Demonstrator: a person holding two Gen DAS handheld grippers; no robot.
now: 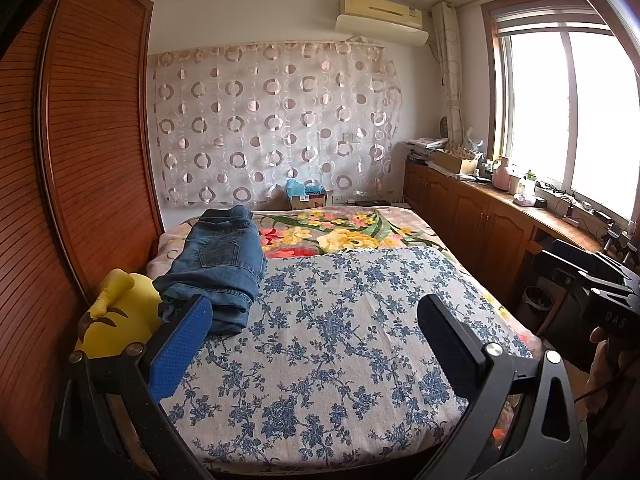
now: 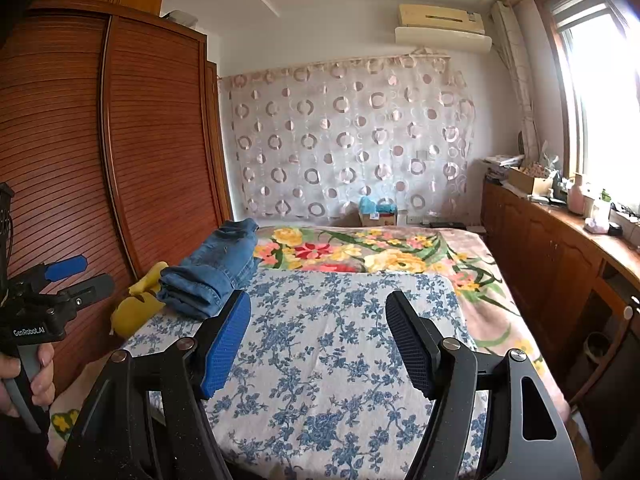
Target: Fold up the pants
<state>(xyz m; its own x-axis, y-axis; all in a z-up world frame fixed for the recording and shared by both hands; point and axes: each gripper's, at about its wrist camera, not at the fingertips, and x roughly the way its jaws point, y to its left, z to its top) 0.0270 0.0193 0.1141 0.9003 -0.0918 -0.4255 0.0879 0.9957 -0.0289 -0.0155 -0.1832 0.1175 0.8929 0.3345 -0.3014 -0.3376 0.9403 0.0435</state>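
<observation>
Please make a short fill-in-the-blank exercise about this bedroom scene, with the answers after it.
1. The folded jeans lie on the ____.
2. Both tongs, left and right, hold ____.
3. The toy beside the jeans is coloured ____.
4. The cloth under the tongs has ____ flowers.

Answers: bed; nothing; yellow; blue

Bedroom. Reddish-brown louvred wooden wardrobe along the left wall. Sheer circle-patterned curtain covers the far white wall; cream air conditioner above it. Bright window right, over low wooden cabinets. Bed with blue floral sheet centre.
</observation>
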